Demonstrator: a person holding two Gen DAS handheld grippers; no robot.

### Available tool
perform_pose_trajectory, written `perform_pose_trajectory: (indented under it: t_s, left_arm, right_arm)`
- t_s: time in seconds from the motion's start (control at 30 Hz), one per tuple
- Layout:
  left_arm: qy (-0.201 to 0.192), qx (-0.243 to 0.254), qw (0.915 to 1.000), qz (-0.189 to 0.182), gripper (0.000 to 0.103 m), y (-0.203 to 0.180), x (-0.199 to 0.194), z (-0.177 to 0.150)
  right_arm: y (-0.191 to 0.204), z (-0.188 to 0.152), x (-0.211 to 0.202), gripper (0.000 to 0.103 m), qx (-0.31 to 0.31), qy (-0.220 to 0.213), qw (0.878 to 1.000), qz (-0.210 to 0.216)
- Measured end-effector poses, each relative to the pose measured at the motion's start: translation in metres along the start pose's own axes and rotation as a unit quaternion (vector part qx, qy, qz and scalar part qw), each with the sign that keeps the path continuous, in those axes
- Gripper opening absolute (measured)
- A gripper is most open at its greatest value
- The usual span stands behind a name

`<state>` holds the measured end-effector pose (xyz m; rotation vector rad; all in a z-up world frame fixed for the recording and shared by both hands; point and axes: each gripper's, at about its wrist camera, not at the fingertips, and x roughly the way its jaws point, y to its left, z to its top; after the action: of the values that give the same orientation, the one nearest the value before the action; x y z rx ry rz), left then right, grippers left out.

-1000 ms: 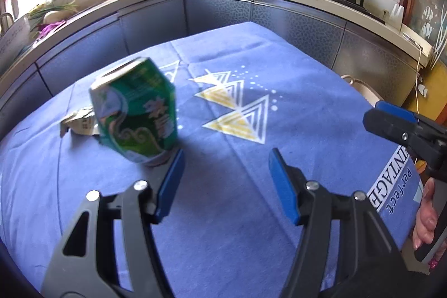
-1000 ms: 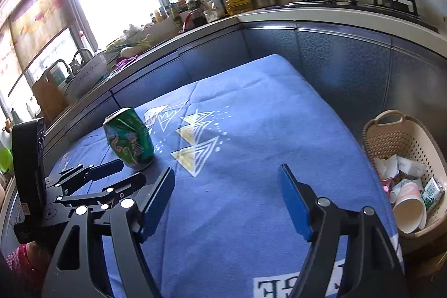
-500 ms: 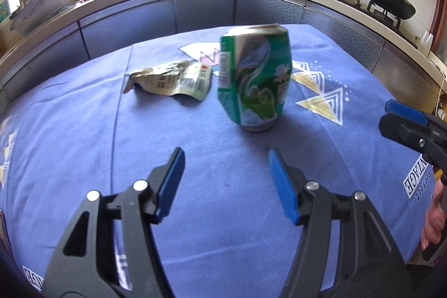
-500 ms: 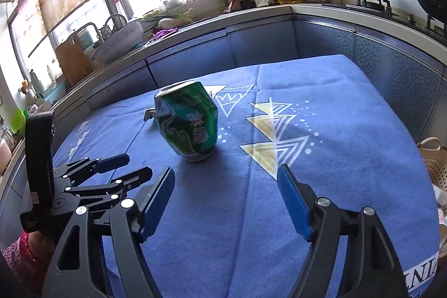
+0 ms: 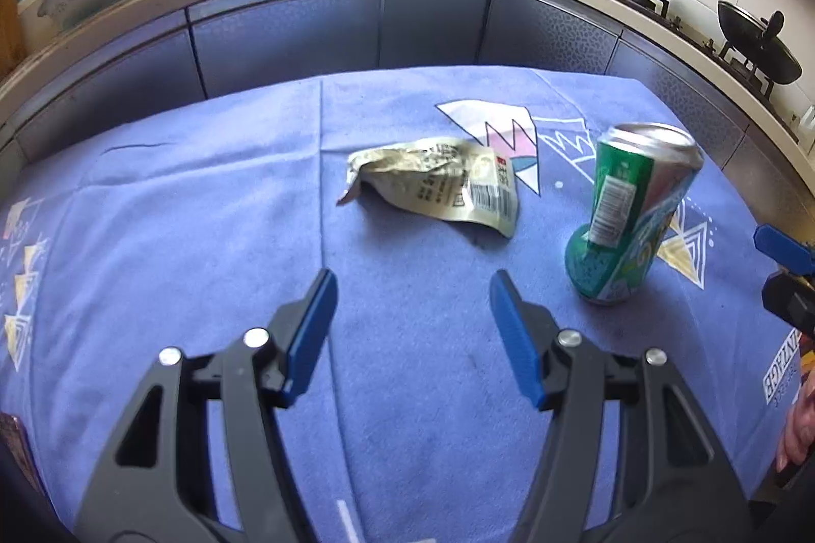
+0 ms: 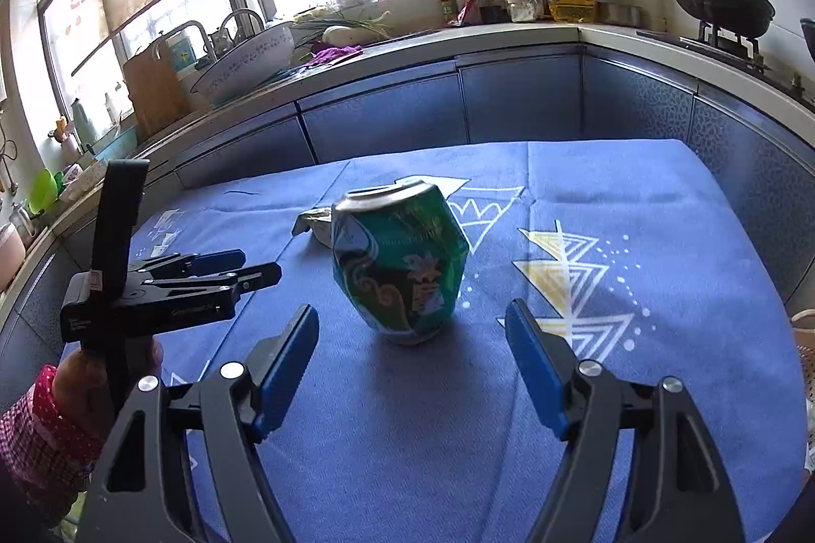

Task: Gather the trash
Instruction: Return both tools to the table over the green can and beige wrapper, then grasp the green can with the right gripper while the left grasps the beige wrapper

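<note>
Hiding most of the wrapper (image 6: 313,221): dented can (image 6: 400,260).

A blue cloth (image 5: 193,247) covers the bench. On it a dented green can (image 6: 400,260) stands upright, with a crumpled wrapper (image 5: 438,184) lying near it.

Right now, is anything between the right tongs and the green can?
Nothing: the right wrist view shows only bare blue tablecloth between the open right tongs and the dented green can.
</note>
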<state>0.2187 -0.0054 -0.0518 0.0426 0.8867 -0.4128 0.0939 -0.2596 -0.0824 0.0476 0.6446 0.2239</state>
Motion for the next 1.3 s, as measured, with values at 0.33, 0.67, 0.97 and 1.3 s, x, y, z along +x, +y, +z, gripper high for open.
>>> perform_pose_trajectory:
  t_s: [0.33,0.67,0.97,1.3]
  left_arm:
    - [0.057,-0.128,0.9835,-0.114,0.067,0.035,0.046,0.038]
    - [0.083,-0.216,0.9575,-0.172,0.071,0.040,0.080,0.053]
    - [0.081,-0.220,0.9607,-0.149,0.048,0.037,0.090,0.062]
    - [0.099,-0.237,0.9529,-0.161,0.000,0.041,0.099,0.049]
  right_arm:
    - [-0.012,0.042,0.020,0.076,0.018,-0.005,0.998,0.054]
    - [-0.010,0.064,0.061,0.093,-0.029,0.009,0.993,0.110]
    - [-0.026,0.047,0.098,0.095,-0.028,0.076,0.980,0.183]
    - [-0.011,0.014,0.074,0.025,-0.008,0.076,0.977,0.197]
